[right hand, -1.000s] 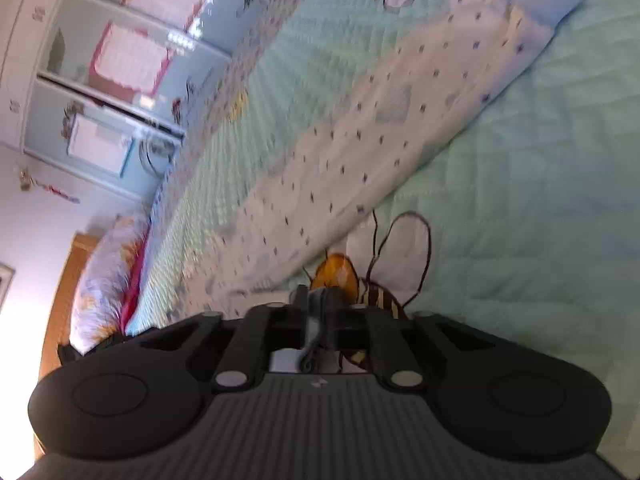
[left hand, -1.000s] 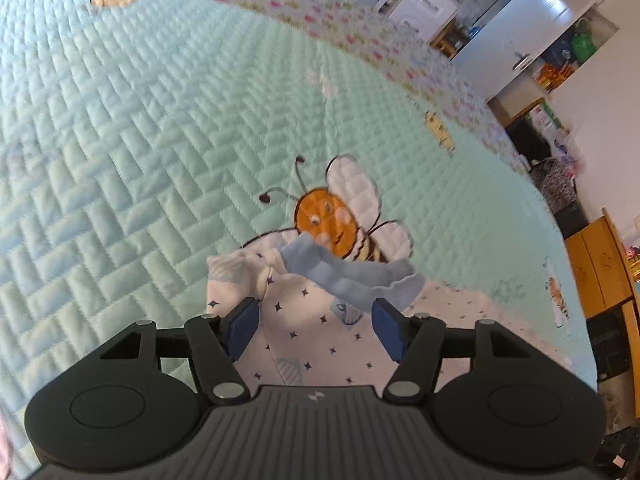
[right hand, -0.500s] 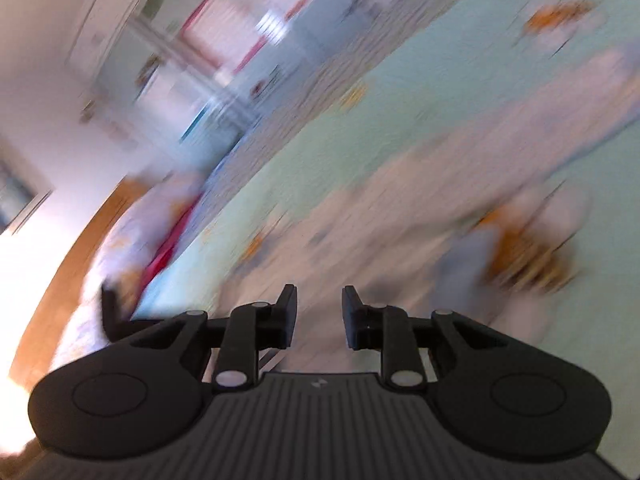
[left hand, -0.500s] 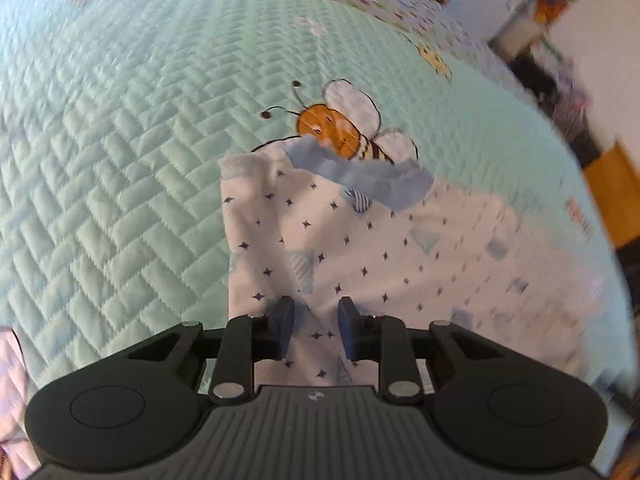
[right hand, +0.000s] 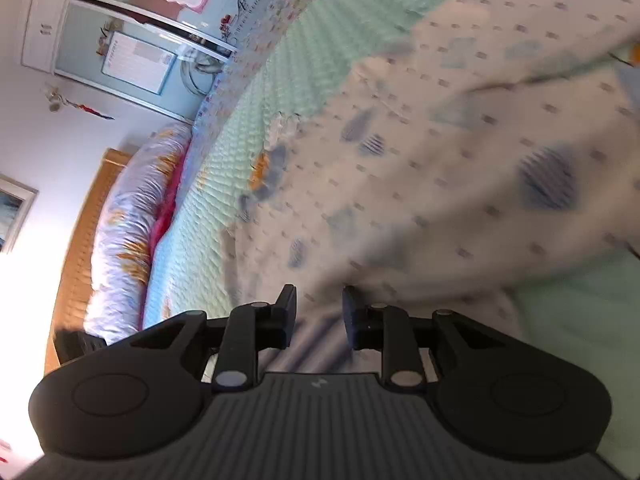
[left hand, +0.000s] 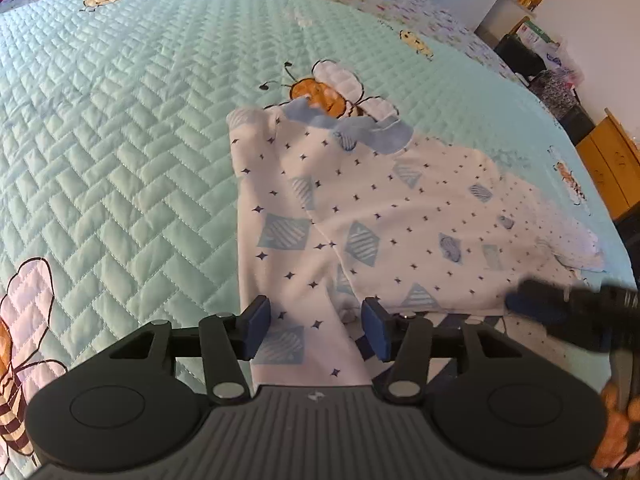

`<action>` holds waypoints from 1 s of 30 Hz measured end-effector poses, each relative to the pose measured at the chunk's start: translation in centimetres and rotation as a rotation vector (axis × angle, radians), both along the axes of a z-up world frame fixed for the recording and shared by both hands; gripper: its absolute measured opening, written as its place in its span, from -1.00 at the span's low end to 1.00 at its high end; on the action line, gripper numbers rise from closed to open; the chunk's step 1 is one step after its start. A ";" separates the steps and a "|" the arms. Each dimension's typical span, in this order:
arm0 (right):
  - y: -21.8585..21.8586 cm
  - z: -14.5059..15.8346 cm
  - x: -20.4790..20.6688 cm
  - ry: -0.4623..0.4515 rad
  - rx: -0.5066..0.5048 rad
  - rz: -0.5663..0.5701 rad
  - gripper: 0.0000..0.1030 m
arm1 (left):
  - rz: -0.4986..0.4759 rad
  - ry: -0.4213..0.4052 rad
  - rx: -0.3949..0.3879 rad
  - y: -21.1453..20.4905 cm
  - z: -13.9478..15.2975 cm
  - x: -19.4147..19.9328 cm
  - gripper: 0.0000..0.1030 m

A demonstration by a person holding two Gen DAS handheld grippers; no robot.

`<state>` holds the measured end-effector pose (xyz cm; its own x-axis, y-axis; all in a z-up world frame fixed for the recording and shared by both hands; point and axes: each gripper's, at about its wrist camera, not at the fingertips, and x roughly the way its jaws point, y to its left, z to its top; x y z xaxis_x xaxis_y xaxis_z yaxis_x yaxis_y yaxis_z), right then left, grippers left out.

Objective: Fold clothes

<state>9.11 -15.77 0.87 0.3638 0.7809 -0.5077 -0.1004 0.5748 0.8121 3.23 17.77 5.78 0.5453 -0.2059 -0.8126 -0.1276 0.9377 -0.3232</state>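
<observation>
The bed fills nearly everything, and its mint quilted cover lies bare and flat to the left of the garment and beyond it, out to the flowered border at the far edge. To the right of the garment the bed ends close by, with a wooden cabinet and dark clutter past that edge. In the right wrist view a long pillow and a wooden headboard close off the bed's head end, with glass-fronted cupboards on the wall behind.

The garment lies on the bed just in front of the stitched bee, its pale blue cuffs touching the bee. It is white with small dark stars and blue striped diamonds, spread flat with shallow creases and one layer lapped over another.

The left gripper hangs over the garment's near edge, jaws wide apart, holding nothing. The right gripper is partly open over the same cloth, blurred, gripping nothing. A hand shows at the right margin.
</observation>
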 end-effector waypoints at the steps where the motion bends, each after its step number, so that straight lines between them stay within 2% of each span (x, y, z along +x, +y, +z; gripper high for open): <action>1: 0.6 0.5 0.3 -0.018 0.010 0.013 -0.47 | 0.010 -0.007 -0.017 0.2 0.1 -0.2 0.04; 4: 4.1 1.9 2.7 -0.063 0.061 0.081 -0.47 | 0.037 -0.033 -0.083 0.9 0.3 -1.2 0.05; 7: 8.0 1.2 5.5 -0.035 0.095 0.136 -0.47 | 0.062 -0.041 -0.119 0.9 -0.1 -1.9 0.05; 9: 10.8 0.1 7.2 -0.024 0.127 0.178 -0.47 | 0.070 -0.048 -0.120 0.7 -0.4 -2.3 0.05; 12: 13.8 -2.0 9.4 0.022 0.123 0.190 -0.47 | 0.065 -0.057 -0.087 0.3 -0.5 -2.6 0.05; 13: 14.2 -2.9 10.0 0.044 0.120 0.166 -0.60 | 0.065 -0.057 -0.075 0.1 -0.5 -2.7 0.05; 14: 14.6 -3.8 10.6 0.065 0.115 0.142 -0.96 | 0.064 -0.058 -0.064 0.0 -0.4 -2.8 0.05; 15: 14.5 -4.0 11.0 0.068 0.087 0.121 -1.00 | 0.064 -0.058 -0.052 -0.1 -0.3 -3.0 0.05; 17: 14.3 -3.0 10.7 0.058 0.063 0.107 -0.93 | 0.064 -0.059 -0.029 -0.3 -0.2 -3.2 0.05; 19: 14.2 -0.7 9.8 -0.025 0.002 0.100 -0.78 | 0.065 -0.059 -0.008 -0.5 0.0 -3.5 0.05; 20: 14.4 0.0 9.5 -0.059 -0.008 0.113 -0.66 | 0.070 -0.061 -0.006 -0.6 0.1 -3.7 0.05; 21: 15.0 0.2 9.6 -0.068 0.007 0.136 -0.63 | 0.072 -0.062 -0.007 -0.6 0.2 -4.0 0.05; 23: 16.0 0.0 10.2 -0.034 0.038 0.202 -0.58 | 0.075 -0.065 -0.010 -0.7 0.5 -4.5 0.06; 25: 16.8 -1.2 11.0 0.004 -0.024 0.236 -0.59 | 0.081 -0.064 -0.010 -0.6 0.6 -4.7 0.06; 26: 16.5 -2.0 11.3 0.028 -0.028 0.226 -0.87 | 0.086 -0.066 -0.012 -0.4 0.7 -4.8 0.06; 27: 16.1 -2.3 11.5 0.047 -0.006 0.206 -0.89 | 0.094 -0.074 -0.014 -0.1 0.9 -4.7 0.06; 28: 15.4 -2.2 11.5 0.054 0.020 0.189 -0.83 | 0.104 -0.081 -0.019 0.2 1.1 -4.5 0.06; 30: 13.7 -0.9 10.7 -0.011 0.021 0.143 -0.62 | 0.125 -0.098 -0.036 0.9 1.6 -3.6 0.06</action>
<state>19.81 -2.06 -0.06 0.2536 0.8357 -0.4872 -0.1884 0.5367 0.8225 -0.34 18.72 7.37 0.6449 -0.1593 -0.7475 -0.2086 0.9042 -0.3727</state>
